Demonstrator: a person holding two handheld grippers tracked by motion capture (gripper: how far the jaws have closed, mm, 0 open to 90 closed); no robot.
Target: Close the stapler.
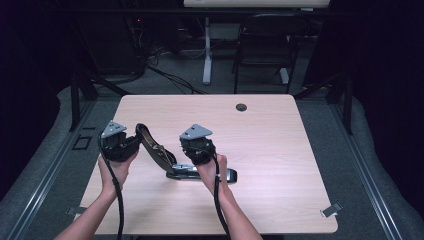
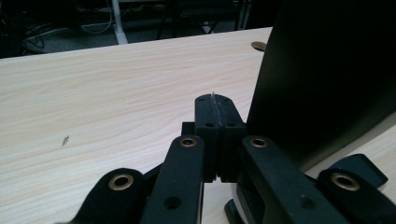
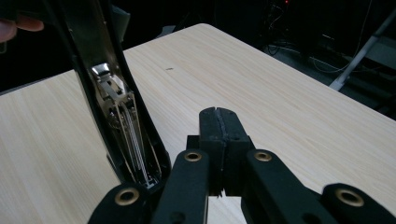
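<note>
The stapler (image 1: pixel 165 157) lies near the front middle of the pale wood-grain tabletop (image 1: pixel 260 150), swung wide open: its base rests flat while the black top arm (image 1: pixel 146 140) stands tilted up and back toward the left gripper (image 1: pixel 131 145). Both grippers are clenched with nothing between the jaws. In the left gripper view they press together just beside the smooth, matte black shell of the arm; in the right gripper view they meet just beside its underside, where the shiny metal staple channel (image 3: pixel 126 126) and its thin spring rails lie bare.

The raised arm seems to lean only on the left gripper, so a small slip could let it snap down on its hinge. A push from the right gripper (image 1: pixel 200 152) could skate the light base across the slick tabletop. The narrow rails could bend if the blunt, rubber-faced jaws jab in.
</note>
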